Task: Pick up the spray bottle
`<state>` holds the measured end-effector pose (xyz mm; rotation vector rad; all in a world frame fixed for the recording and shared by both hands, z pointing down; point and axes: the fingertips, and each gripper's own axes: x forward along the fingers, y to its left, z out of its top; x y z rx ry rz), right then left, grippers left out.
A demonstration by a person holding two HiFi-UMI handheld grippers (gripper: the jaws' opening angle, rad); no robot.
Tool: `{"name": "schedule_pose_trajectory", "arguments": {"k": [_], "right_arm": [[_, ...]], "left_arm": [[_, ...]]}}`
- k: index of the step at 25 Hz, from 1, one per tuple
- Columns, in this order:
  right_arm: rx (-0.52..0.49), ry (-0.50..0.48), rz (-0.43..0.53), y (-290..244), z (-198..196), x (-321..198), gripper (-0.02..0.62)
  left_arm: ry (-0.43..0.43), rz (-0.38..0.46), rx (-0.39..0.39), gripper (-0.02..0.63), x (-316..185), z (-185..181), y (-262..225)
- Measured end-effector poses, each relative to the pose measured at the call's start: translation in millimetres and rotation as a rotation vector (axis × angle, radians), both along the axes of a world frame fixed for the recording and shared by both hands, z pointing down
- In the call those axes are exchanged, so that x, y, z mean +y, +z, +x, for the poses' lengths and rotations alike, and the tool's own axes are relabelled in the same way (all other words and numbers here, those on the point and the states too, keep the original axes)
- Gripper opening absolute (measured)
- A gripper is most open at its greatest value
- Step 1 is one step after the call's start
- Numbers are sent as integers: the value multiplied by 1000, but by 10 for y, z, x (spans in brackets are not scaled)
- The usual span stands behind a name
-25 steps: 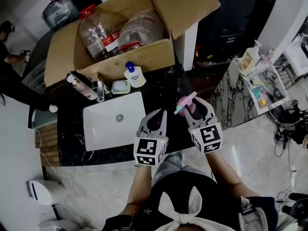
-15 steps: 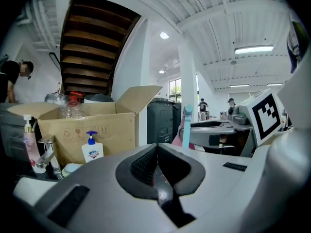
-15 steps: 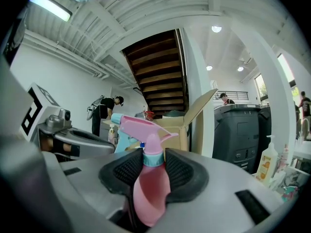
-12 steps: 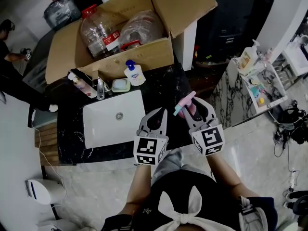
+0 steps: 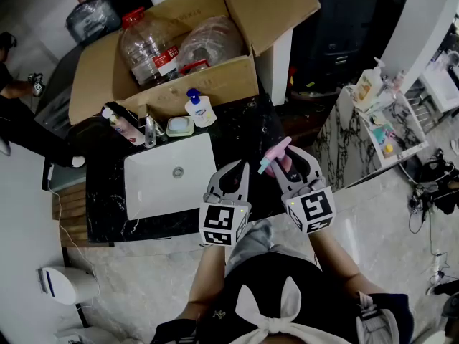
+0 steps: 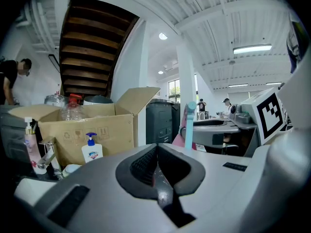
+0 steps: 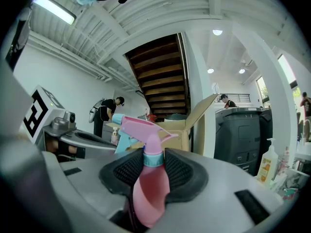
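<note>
The left gripper (image 6: 156,154) hangs over the near edge of the dark countertop (image 5: 244,131), just right of the white sink (image 5: 147,192), its jaws pressed together with nothing between them. Just beside it on the right, the right gripper (image 7: 148,166) grasps the pink spray bottle (image 7: 151,193), its ribbed pads having just tightened on the bottle's shoulder below the teal collar. The bottle's long axis runs along the jaws, body back toward the palm and trigger head out past the fingertips toward the cardboard box (image 5: 179,84), so any further lift appears to belong to the right hand alone.
</note>
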<state>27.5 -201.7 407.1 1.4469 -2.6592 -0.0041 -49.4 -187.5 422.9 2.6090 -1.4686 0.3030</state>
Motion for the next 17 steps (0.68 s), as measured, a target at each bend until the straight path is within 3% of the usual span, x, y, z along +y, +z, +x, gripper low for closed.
{"name": "schedule_pose_trajectory", "arguments": {"k": [17], "right_arm": [[-13, 6, 5, -43, 29, 96, 141]], "left_arm": [[2, 10, -7, 26, 87, -10, -35]]}}
